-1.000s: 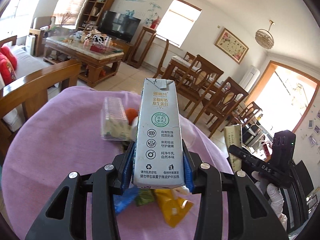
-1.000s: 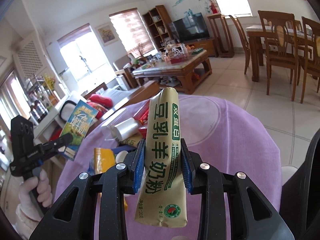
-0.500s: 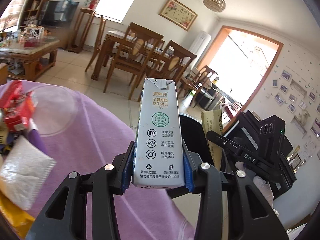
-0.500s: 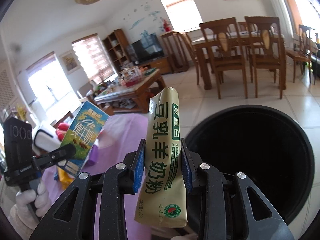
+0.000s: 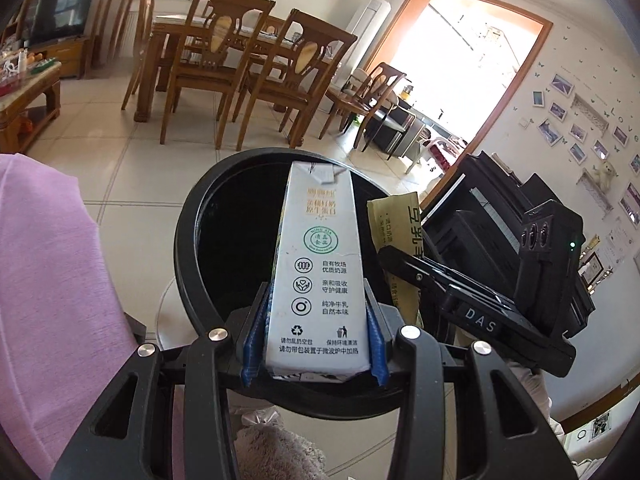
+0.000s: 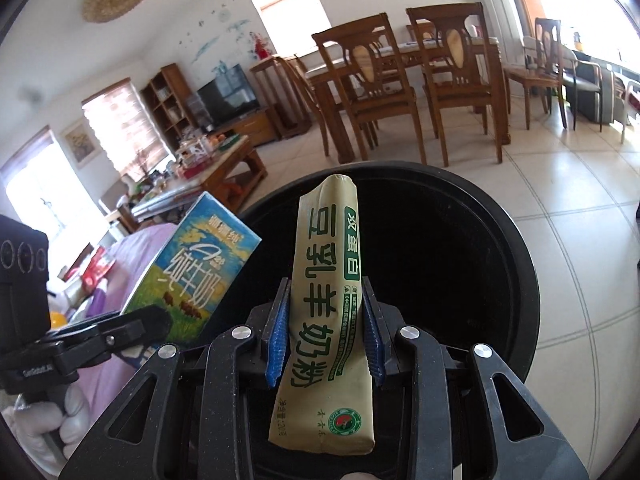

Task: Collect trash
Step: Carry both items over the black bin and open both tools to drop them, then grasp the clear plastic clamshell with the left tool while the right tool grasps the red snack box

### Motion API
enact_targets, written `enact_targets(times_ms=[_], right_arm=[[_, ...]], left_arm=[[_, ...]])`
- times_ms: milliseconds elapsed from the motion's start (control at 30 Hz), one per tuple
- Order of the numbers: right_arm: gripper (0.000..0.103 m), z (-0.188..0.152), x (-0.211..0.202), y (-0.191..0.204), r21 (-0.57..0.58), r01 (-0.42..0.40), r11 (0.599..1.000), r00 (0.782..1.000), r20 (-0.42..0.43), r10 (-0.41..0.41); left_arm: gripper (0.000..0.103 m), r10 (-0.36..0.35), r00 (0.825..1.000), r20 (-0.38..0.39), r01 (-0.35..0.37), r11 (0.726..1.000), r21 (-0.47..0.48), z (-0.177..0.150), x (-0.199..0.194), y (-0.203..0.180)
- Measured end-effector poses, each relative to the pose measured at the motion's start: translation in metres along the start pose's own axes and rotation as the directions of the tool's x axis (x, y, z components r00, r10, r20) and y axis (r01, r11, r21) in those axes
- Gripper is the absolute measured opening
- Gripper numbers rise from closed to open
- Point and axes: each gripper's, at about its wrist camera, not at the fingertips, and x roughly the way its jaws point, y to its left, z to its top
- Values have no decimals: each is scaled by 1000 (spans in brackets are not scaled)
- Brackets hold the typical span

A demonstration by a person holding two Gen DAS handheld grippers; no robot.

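Note:
My left gripper (image 5: 314, 338) is shut on a grey-white milk carton (image 5: 316, 268), held upright over the mouth of a black round trash bin (image 5: 188, 240). My right gripper (image 6: 325, 340) is shut on a tan milk-powder packet (image 6: 326, 304), also over the black bin (image 6: 516, 280). In the left wrist view the right gripper's black body (image 5: 476, 320) and its packet (image 5: 400, 220) sit just to the right. The right wrist view shows the milk carton's blue and green face (image 6: 196, 276) at the left, in the other gripper, which a gloved hand (image 6: 44, 424) holds.
A purple tablecloth (image 5: 52, 280) covers the table at the left, with more trash on it (image 6: 94, 276). Wooden dining chairs (image 5: 208, 64) and a dining table (image 6: 404, 56) stand beyond the bin on the tiled floor. A low coffee table (image 6: 208, 164) lies farther off.
Both grippers have swung away from the purple table to the black bin and tipped downward. The carton and the packet stay gripped; the bin now fills the middle of both views.

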Motion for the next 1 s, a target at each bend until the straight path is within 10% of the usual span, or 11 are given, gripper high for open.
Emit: enact_targets(times_ms=[800,1000], right_arm=[[36,5,25,28,-42,32,999,999,-25,-34],[54,6,25,32,-52,35,998,999,-17,-35]], left_arm=[[47,133,988,-73,-125,987,104,-9,25,-26],[53,131,990,-56,-124,985,119,-14,15,-28]])
